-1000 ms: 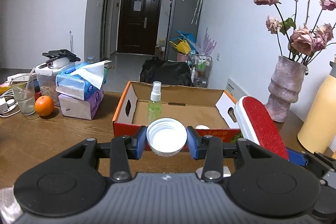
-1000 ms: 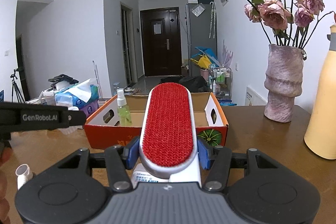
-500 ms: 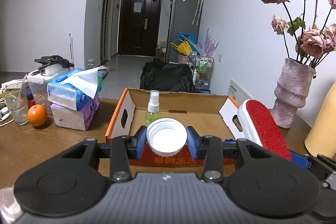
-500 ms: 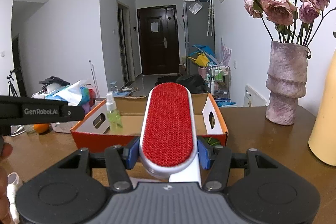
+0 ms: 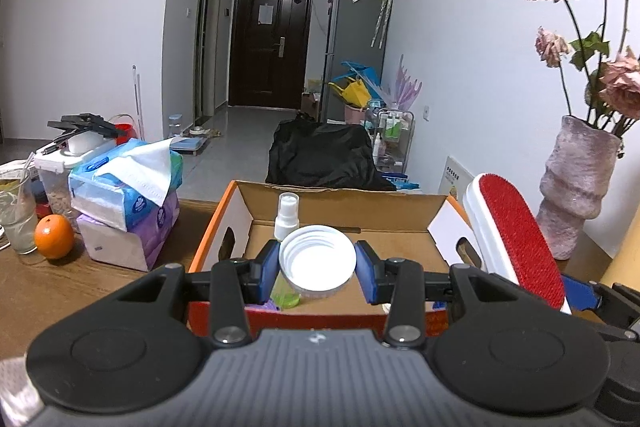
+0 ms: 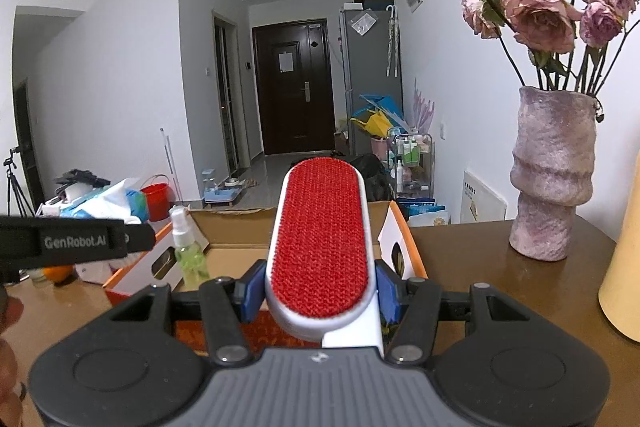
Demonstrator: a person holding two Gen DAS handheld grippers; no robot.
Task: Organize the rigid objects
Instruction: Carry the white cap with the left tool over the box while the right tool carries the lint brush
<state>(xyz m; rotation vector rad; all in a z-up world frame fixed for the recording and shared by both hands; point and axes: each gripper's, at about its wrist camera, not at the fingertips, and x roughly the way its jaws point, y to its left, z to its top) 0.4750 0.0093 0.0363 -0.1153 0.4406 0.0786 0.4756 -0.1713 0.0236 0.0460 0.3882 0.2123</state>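
My left gripper (image 5: 317, 267) is shut on a white screw lid (image 5: 317, 262), held over the near edge of an open cardboard box (image 5: 344, 201) with orange sides. Inside the box stands a small green spray bottle (image 5: 285, 227), partly hidden behind the lid. My right gripper (image 6: 320, 291) is shut on a red and white lint brush (image 6: 322, 247), its red face up, at the box's near right corner (image 6: 404, 247). The brush (image 5: 516, 239) also shows at the right of the left wrist view. The spray bottle (image 6: 188, 251) appears left of the brush.
Stacked tissue packs (image 5: 128, 195), an orange (image 5: 54, 235) and a glass (image 5: 16, 215) stand left of the box. A pink vase (image 6: 554, 171) with dried roses stands at the right, with a yellow bottle (image 6: 624, 275) beside it. The wooden table (image 5: 80, 283) carries all of it.
Both grippers have moved forward towards the box, which now looks closer and lower in both views. Their holds on the lid and the brush are unchanged.
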